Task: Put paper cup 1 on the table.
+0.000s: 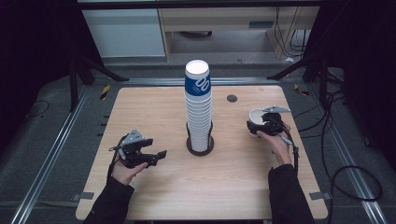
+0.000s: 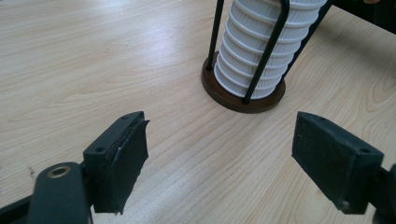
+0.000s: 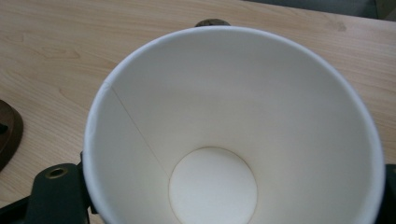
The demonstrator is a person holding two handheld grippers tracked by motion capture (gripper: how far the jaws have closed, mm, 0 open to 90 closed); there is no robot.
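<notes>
From above, a cup stack (image 1: 198, 105) stands mid-surface (image 1: 154, 112) in a holder (image 1: 200, 145). The left hand-held gripper (image 2: 219, 154) hangs spread, free to help. The right hand-held gripper (image 1: 262, 125) apparently pinches a single cup (image 3: 233, 135), mouth toward its camera.

Bare tabletop (image 1: 224, 182) lay open along my near edge. The cup stack (image 1: 198, 107) in its holder (image 1: 200, 145) blocked the centre between my grippers.

White paper cup (image 3: 233, 135) between gripper jaws
</notes>
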